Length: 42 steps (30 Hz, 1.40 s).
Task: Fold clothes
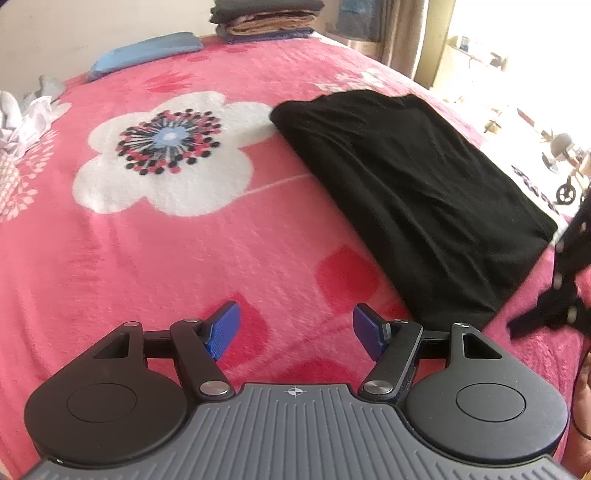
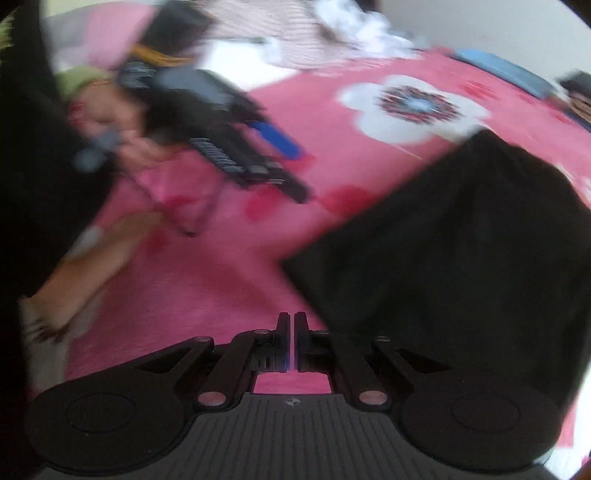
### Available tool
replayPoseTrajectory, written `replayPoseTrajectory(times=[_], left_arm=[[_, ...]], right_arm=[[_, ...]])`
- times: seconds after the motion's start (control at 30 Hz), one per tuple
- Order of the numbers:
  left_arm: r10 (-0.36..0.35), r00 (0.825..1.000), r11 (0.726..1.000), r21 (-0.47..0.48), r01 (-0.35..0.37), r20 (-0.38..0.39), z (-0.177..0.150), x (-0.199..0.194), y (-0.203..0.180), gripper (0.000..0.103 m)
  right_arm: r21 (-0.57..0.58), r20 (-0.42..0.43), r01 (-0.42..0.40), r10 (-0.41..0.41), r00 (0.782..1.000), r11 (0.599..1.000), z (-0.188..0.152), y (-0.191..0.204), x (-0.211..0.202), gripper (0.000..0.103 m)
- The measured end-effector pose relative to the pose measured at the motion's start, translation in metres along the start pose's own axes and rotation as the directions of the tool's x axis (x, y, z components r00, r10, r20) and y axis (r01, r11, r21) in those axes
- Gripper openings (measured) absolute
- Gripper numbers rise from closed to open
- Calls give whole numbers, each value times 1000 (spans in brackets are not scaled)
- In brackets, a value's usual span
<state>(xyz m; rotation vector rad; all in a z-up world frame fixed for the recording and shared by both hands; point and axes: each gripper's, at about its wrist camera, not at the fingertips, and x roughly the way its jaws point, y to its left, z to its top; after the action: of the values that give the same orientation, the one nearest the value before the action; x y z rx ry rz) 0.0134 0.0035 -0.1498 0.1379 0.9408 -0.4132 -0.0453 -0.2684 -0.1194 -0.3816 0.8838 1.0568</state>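
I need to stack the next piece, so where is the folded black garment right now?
In the left wrist view the folded black garment lies flat on the pink blanket, right of the big white flower and ahead-right of the open left gripper.

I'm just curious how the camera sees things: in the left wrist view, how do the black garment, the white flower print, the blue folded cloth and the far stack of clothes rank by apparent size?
1. black garment
2. white flower print
3. blue folded cloth and stack of clothes: look alike; both are far away, so unranked.
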Motion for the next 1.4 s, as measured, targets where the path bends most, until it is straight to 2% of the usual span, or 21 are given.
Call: replayPoseTrajectory(times=[0.03, 0.1, 0.17, 0.2, 0.23, 0.3, 0.37, 0.4, 0.43, 0.5, 0.57, 0.6, 0.67, 0.77, 0.83, 1.0, 1.17, 1.33, 1.4], left_arm=[[6, 1000, 1000, -12, -6, 4, 1, 1, 3, 68], [22, 1000, 999, -45, -22, 4, 3, 2, 10, 68], [35, 999, 996, -80, -34, 6, 5, 2, 16, 68], [36, 999, 995, -93, -35, 11, 5, 0, 18, 68], [36, 999, 994, -106, -33, 18, 6, -1, 20, 68], [31, 999, 992, -126, -27, 31, 6, -4, 22, 68], [24, 999, 991, -132, -18, 43, 7, -4, 22, 68], [25, 999, 991, -132, -18, 47, 7, -3, 22, 68], [24, 998, 991, -134, -17, 50, 8, -2, 21, 68], [17, 998, 990, -141, -9, 55, 10, 1, 21, 68], [11, 998, 990, -144, -3, 59, 11, 2, 20, 68], [9, 998, 990, -143, -1, 60, 11, 3, 19, 68], [13, 998, 990, -140, -5, 62, 11, 3, 19, 68], [26, 998, 989, -144, -16, 65, 12, 4, 22, 68], [35, 997, 988, -153, -25, 66, 12, 5, 25, 68], [54, 996, 983, -180, -40, 73, 14, 5, 36, 68], [61, 996, 981, -190, -47, 69, 13, 7, 40, 68], [67, 996, 979, -197, -53, 65, 12, 7, 44, 68], [67, 996, 978, -204, -52, 66, 12, 7, 46, 68]], right_arm=[[-13, 13, -2, 2, 1000, 1000, 4, 1, -3, 0], [17, 65, 57, -58, 996, 998, 14, -11, -1, 1], [4, 72, 100, -100, 992, 995, 21, -13, 13, 1], [-23, 52, 89, -88, 995, 996, 19, -8, 20, 1], [-55, 26, 69, -67, 997, 996, 17, -1, 27, 1], [-97, -7, -45, 45, 999, 994, 13, 18, 33, 1], [-137, -30, -147, 144, 989, 980, 12, 35, 33, 0], [-167, -20, -136, 134, 991, 977, 11, 40, 34, 0], [-177, 0, -89, 90, 996, 980, 15, 36, 32, 0], [-102, 41, 14, -10, 999, 995, 27, 12, 31, 0], [0, 76, 132, -132, 988, 991, 38, -18, 32, 1], [13, 81, 178, -179, 981, 984, 41, -25, 35, 1], [-31, 76, 180, -177, 981, 983, 42, -19, 46, 1], [-121, 48, 49, -44, 998, 991, 39, 18, 65, 1], [-178, 42, -47, 55, 998, 983, 36, 43, 66, 0], [-99, 62, 99, -93, 994, 990, 43, 14, 67, 1], [-7, 69, 259, -258, 964, 966, 50, -19, 67, 1], [-50, 104, 114, -108, 989, 992, 55, 16, 72, 1], [-26, 128, 137, -133, 983, 990, 57, 12, 64, 1]])
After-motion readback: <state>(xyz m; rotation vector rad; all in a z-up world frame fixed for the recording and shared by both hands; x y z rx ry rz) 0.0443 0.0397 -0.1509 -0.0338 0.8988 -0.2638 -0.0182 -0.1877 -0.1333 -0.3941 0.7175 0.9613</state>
